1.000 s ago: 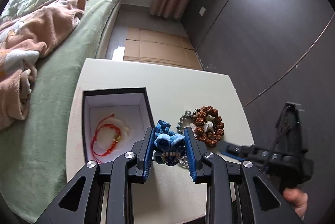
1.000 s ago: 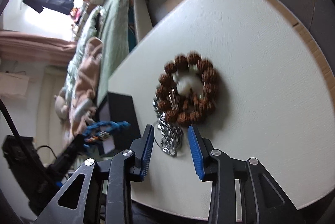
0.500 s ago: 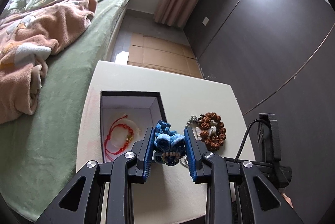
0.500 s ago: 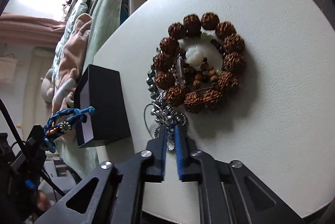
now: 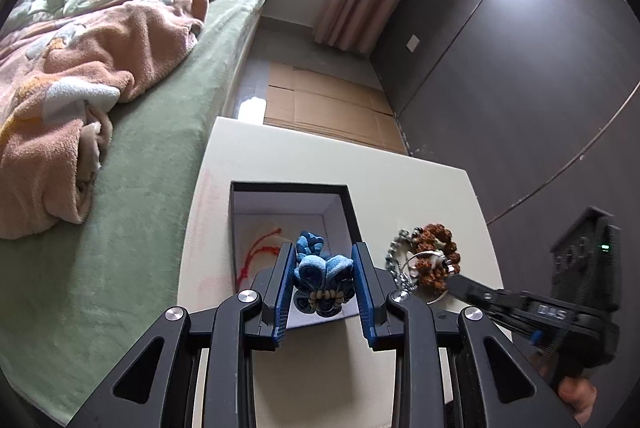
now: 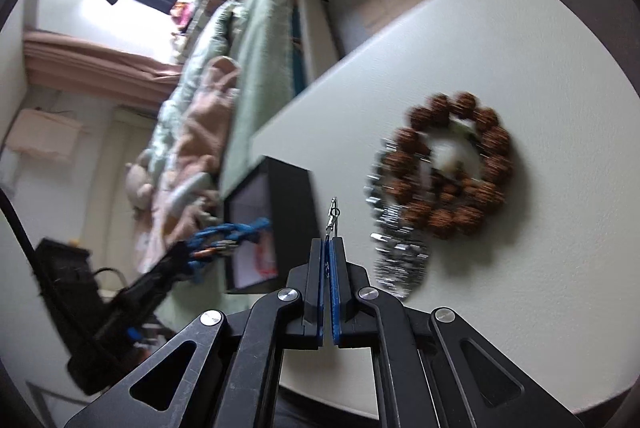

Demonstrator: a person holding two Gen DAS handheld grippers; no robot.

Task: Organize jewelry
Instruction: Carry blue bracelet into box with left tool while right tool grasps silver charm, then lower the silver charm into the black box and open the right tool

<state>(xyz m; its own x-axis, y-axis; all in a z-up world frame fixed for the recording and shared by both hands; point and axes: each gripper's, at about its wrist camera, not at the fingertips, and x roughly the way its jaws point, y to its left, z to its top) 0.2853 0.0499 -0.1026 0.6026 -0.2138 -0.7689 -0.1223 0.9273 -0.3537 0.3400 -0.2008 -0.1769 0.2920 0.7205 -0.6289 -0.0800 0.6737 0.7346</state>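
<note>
White table (image 5: 400, 179) – on it an open black box (image 5: 347, 211), brown bead bracelet (image 6: 452, 163), silver chain (image 6: 394, 248)

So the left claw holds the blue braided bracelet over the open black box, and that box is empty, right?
Not empty. The left wrist view shows a red cord bracelet lying inside the open black box, below the blue braided bracelet held by the left claw.
</note>
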